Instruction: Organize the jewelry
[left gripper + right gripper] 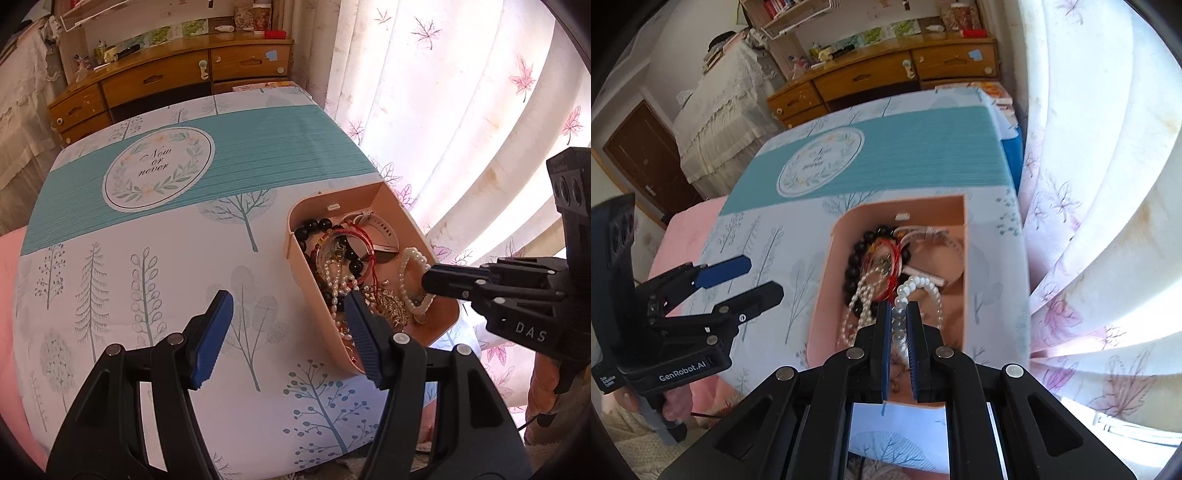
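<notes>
Jewelry is found heaped in a shallow pink plastic tray with rounded corners [827, 295], which is set on a table covered by a white-and-teal tree-printed cloth [147, 258], toward the cloth's 3 o'clock edge beside a pale leaf-patterned curtain [461, 110]. In the right wrist view, a white pearl bead bracelet [925, 286] is seen clamped between the blue pads of the right gripper [899, 354], the jaws drawn nearly together on one side of the loop; the remainder of the loop is left arching toward 12 o'clock. The grip on a single strand, not the whole loop, is judged to be chosen so that this piece can be separated from the pile.

At 10 o'clock of the bracelet, a black round-bead bracelet [855, 266] and a red cord bangle [892, 264] are tangled with a long pearl strand [862, 299]; snagging on lift is judged possible. A beige watch strap [384, 236] is noted at the tray's far end.

The left gripper [291, 339] is held with jaws wide apart and empty, above the cloth at the tray's 9 o'clock wall, one pad overlapping the rim. It is judged to be placed there to steady the tray or receive a piece.
</notes>
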`<action>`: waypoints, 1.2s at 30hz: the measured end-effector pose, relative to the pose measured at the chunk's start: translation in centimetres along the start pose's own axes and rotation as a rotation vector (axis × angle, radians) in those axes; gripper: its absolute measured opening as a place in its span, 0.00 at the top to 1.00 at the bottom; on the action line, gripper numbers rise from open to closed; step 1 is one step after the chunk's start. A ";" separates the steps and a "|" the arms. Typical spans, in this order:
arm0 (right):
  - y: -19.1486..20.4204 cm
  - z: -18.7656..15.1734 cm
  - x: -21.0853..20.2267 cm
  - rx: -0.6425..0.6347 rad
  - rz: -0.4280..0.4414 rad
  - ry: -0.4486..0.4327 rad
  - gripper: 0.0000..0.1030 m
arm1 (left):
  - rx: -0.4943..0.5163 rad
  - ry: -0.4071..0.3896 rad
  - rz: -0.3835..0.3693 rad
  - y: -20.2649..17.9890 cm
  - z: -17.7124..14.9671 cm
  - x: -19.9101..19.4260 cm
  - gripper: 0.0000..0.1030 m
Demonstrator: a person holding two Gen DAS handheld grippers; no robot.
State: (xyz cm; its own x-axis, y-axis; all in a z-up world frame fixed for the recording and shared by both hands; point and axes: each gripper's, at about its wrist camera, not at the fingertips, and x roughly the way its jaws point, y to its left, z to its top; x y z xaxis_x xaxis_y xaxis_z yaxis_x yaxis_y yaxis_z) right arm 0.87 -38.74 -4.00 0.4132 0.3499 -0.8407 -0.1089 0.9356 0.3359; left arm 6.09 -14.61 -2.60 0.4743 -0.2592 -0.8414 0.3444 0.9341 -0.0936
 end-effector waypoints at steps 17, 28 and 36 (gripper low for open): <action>2.2 -1.6 0.9 0.028 0.116 -0.001 0.68 | -0.039 -0.012 0.005 1.2 -1.5 -2.0 0.42; 6.8 -4.5 -1.9 -0.021 0.028 -0.148 0.64 | -0.056 -0.026 0.006 2.6 -4.3 -4.2 0.42; 9.3 -7.1 -3.3 0.028 -0.049 -0.249 0.41 | -0.114 -0.094 0.070 4.1 -7.1 -6.5 0.20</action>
State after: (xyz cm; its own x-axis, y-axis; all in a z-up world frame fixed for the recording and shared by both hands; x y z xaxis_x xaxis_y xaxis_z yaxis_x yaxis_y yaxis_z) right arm -7.92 -30.83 -1.10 0.6279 0.2790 -0.7266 -0.0602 0.9482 0.3120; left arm -1.27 -7.38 -1.31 0.5697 -0.2091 -0.7948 0.2159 0.9712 -0.1008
